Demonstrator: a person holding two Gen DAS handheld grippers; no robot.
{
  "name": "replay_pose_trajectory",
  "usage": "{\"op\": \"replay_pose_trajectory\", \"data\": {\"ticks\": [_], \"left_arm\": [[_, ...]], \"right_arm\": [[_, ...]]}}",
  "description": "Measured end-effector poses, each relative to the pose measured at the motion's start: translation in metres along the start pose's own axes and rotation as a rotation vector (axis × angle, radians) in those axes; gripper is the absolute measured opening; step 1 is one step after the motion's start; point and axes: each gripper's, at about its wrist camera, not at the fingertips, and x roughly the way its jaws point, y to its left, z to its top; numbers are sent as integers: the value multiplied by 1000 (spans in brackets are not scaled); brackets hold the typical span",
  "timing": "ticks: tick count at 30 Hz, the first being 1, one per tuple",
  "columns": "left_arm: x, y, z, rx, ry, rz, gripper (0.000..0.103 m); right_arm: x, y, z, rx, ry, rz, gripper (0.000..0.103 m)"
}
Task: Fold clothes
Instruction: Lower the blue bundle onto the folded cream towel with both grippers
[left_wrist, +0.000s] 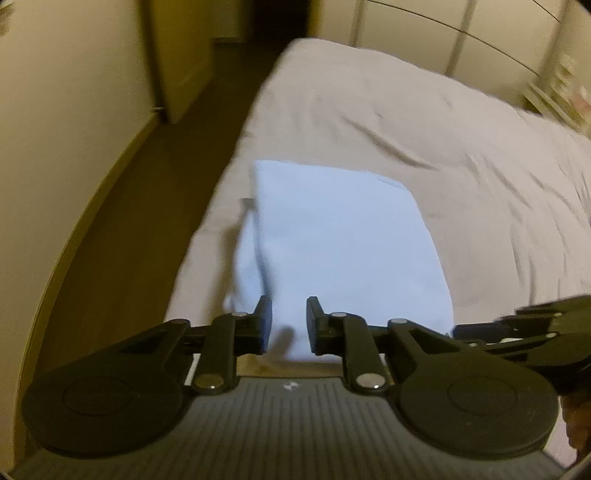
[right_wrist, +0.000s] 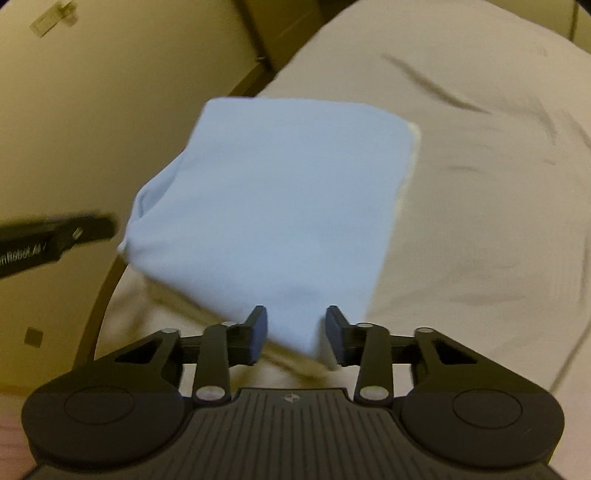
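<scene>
- The folded pale-blue cloth rectangle (left_wrist: 343, 236) lies flat on my cream-sheeted bed (left_wrist: 424, 110), long axis running away from me.
- My left tongs (left_wrist: 289, 325) hover at its near edge, jaws apart, gripping nothing.
- My right tongs (right_wrist: 295, 334) likewise: parted, empty.

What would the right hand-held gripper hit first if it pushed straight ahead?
Most likely the folded blue cloth on the bed; it lies right beyond the right hand-held gripper, whose jaws stand apart. Depth is unclear.
</scene>
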Motion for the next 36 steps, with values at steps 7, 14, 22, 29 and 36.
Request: {"op": "replay_pose_trajectory", "data": {"ticks": [7,14,22,29,36], "left_arm": [[59,29,-22,-10,84,-10,12],[70,60,-31,-113,92,-83,14],[59,63,-23,-146,91,-123,14],[64,73,-24,-162,114,-131,15],[80,77,-29,-184,125,-135,18]], "right_arm": [[33,21,-1,-68,44,16,33],[51,54,-6,-215,76,-17,40],[27,69,10,-249,50,0,40],[46,78,24,-275,18,4,29],[71,73,28,-266,84,-35,27]]}}
